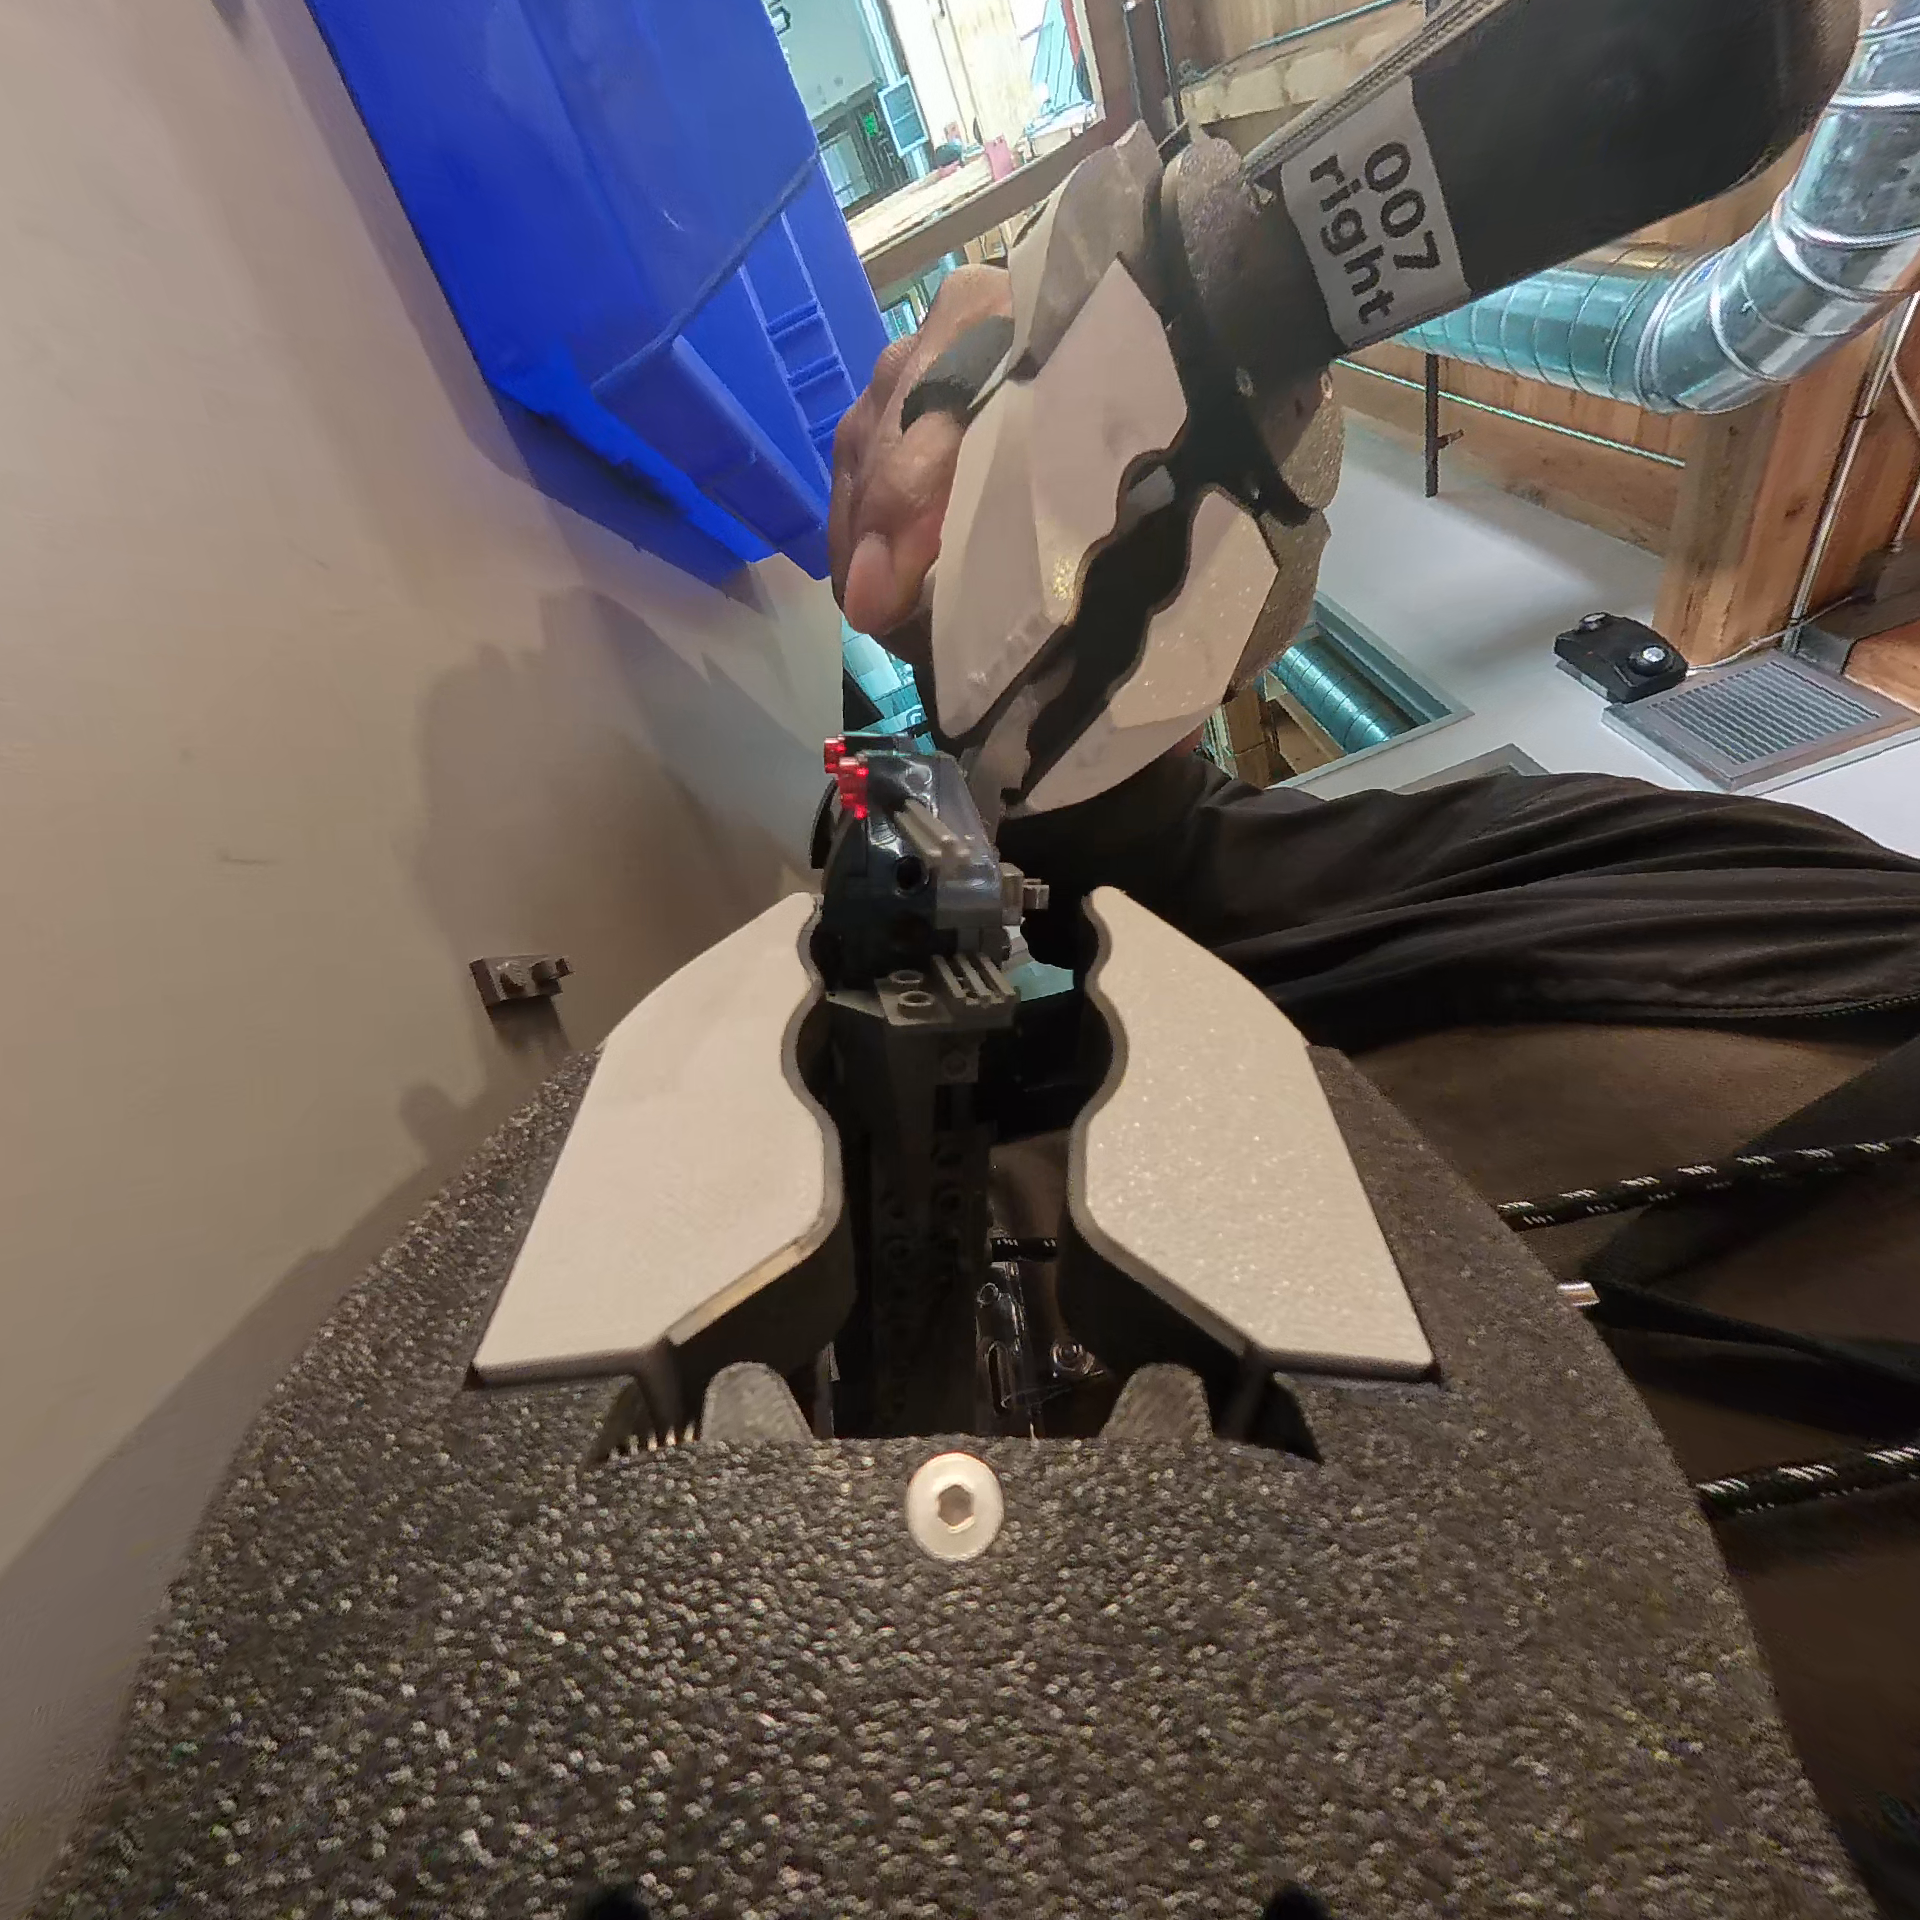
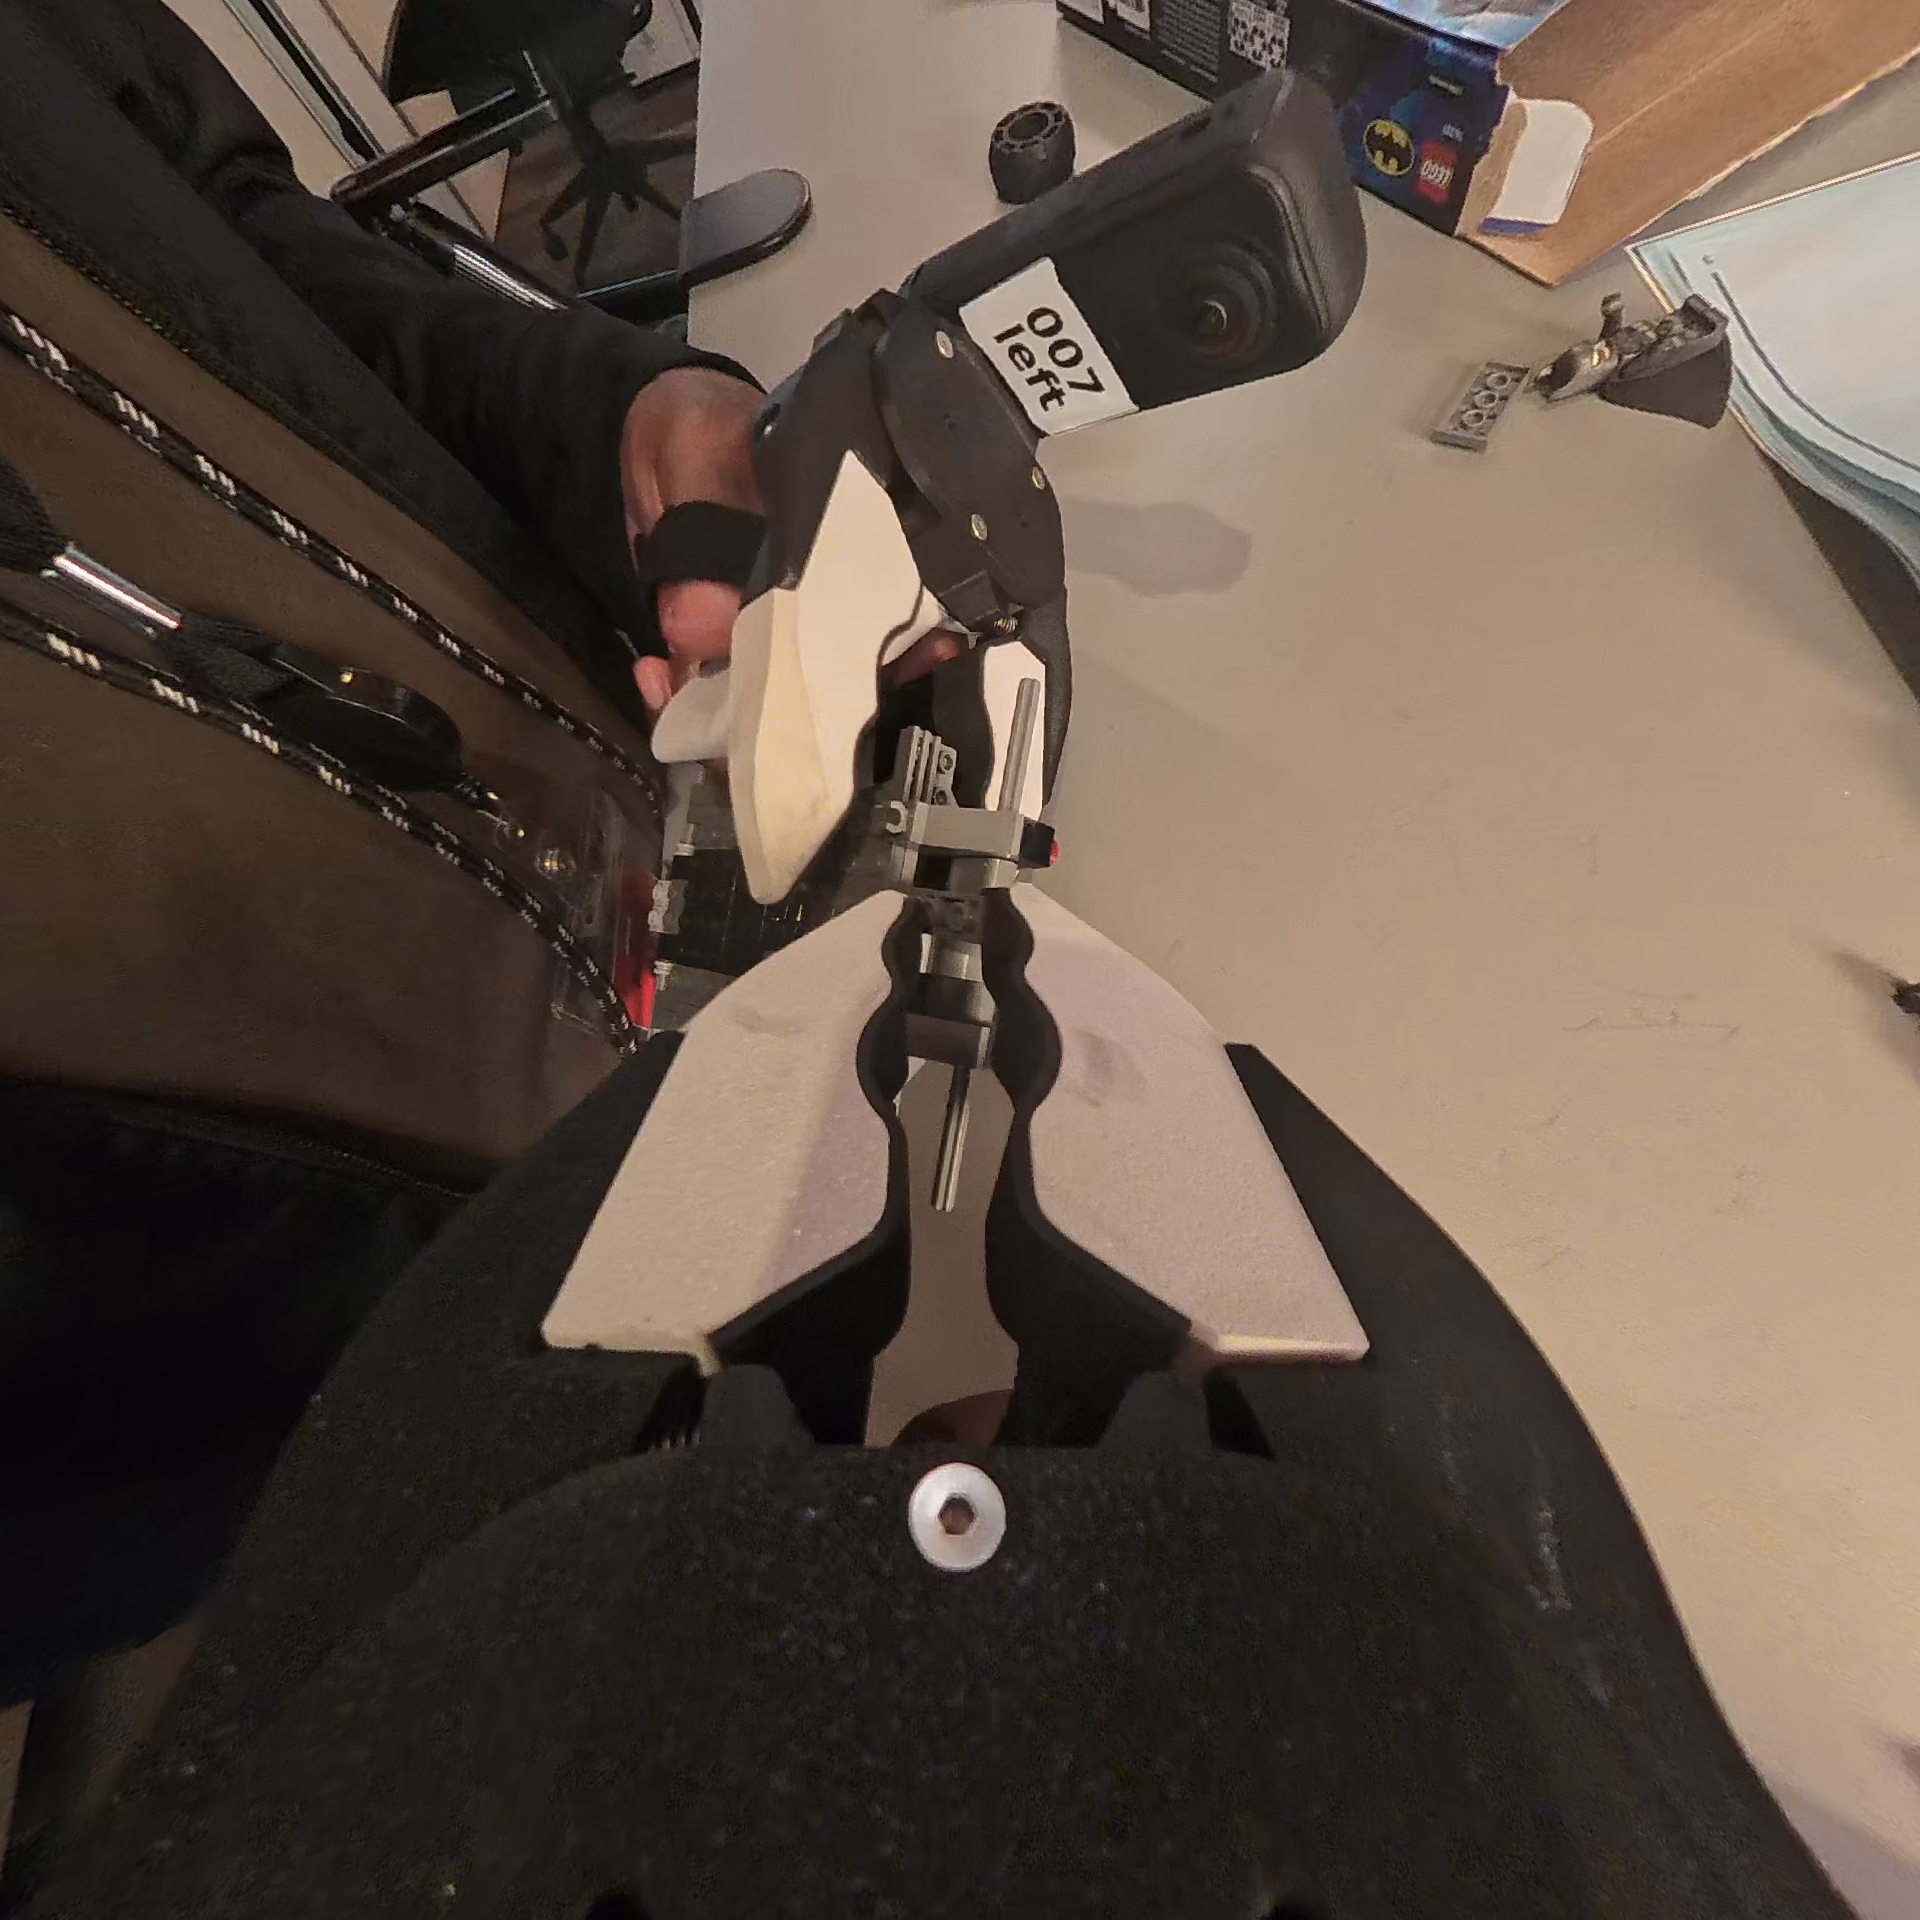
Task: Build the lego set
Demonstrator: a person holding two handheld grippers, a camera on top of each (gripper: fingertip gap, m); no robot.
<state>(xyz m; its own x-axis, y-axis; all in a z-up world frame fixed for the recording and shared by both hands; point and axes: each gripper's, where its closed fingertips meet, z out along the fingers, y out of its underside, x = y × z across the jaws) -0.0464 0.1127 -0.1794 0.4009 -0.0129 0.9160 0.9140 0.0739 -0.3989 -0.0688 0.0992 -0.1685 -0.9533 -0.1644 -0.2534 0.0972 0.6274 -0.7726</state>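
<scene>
A: Since it's all snap-together plastic bricks, the brick model looks light, stiff, but prob. pops apart if twisted. Where is it?

B: Up off the table, between both tongs. Left tongs stand fairly wide, clamped on the dark body; right tongs nearly together, clamped on a grey sub-assembly w/ axle.

A: Axis?

B: Long axis runs along the left tongs, red-tipped end pointing away. Best held by the solid body, I'd say.

Two hand-held grippers meet tip to tip above the worktop. The left gripper has its jaws parted around a dark brick model. The right gripper has its jaws nearly closed, pinching a small grey piece. A hand grips the right gripper's handle.
</scene>
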